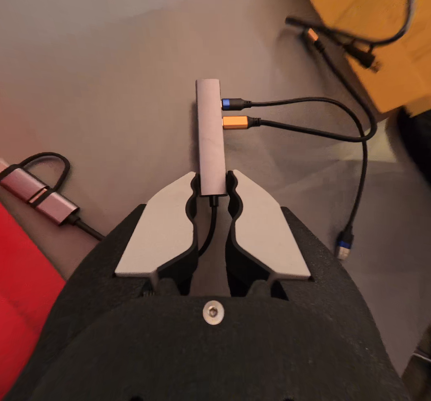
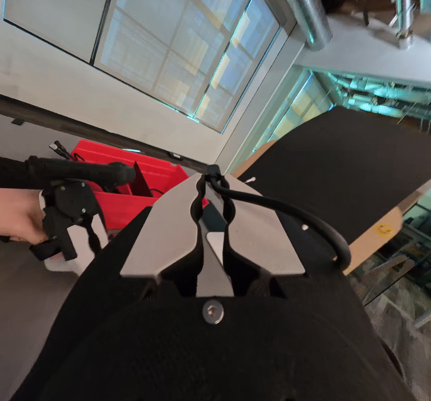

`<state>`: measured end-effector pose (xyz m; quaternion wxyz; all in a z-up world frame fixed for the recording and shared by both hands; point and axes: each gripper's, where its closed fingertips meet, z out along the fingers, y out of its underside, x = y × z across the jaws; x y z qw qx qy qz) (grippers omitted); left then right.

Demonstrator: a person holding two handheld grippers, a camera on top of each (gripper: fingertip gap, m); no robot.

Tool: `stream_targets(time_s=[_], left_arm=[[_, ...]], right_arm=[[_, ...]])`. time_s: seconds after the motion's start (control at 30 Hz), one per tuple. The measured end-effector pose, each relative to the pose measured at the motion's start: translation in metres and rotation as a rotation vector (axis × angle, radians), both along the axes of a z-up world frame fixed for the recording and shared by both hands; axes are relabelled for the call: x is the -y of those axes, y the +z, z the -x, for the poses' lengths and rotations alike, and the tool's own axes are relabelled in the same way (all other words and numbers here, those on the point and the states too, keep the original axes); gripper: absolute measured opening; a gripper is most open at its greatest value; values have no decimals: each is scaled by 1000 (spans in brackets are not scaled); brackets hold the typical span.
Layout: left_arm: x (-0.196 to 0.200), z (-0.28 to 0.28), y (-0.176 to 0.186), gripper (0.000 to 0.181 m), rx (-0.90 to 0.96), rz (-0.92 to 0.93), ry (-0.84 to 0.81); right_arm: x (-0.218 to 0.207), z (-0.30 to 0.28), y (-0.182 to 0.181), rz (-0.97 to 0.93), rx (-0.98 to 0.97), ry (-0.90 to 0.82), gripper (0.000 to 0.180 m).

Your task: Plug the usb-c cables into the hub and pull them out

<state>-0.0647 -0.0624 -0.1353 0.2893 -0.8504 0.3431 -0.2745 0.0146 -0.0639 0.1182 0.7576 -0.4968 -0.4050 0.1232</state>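
Our left tongs (image 1: pixel 213 180) clench the hub's (image 1: pixel 210 133) near end; its long axis points straight away over the counter (image 1: pixel 105 75). Blue plug (image 1: pixel 229 104) and orange plug (image 1: pixel 234 122) sit in the hub's right side. Our right tongs (image 2: pixel 213 177) pinch a black cable (image 2: pixel 279 205), raised off the counter.

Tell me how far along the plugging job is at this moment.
Done: the blue-collared plug and the orange plug sit in the grey hub's side ports. In hand: the left gripper clamps the hub's near end; the right gripper pinches a black cable, raised away from the table. Left: plugging that cable, then pulling all out.
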Motion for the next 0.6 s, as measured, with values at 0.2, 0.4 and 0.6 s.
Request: stream_targets(time_s=[0.2, 0.4, 0.6], left_arm=[[-12, 2, 48, 22, 221, -32, 73], [-19, 6, 87, 22, 363, -86, 94], [-12, 22, 119, 22, 480, -162, 123]], right_arm=[[3, 31, -12, 68, 19, -12, 13], [23, 0, 33, -29, -25, -89, 13], [11, -35, 41, 119, -182, -58, 13]])
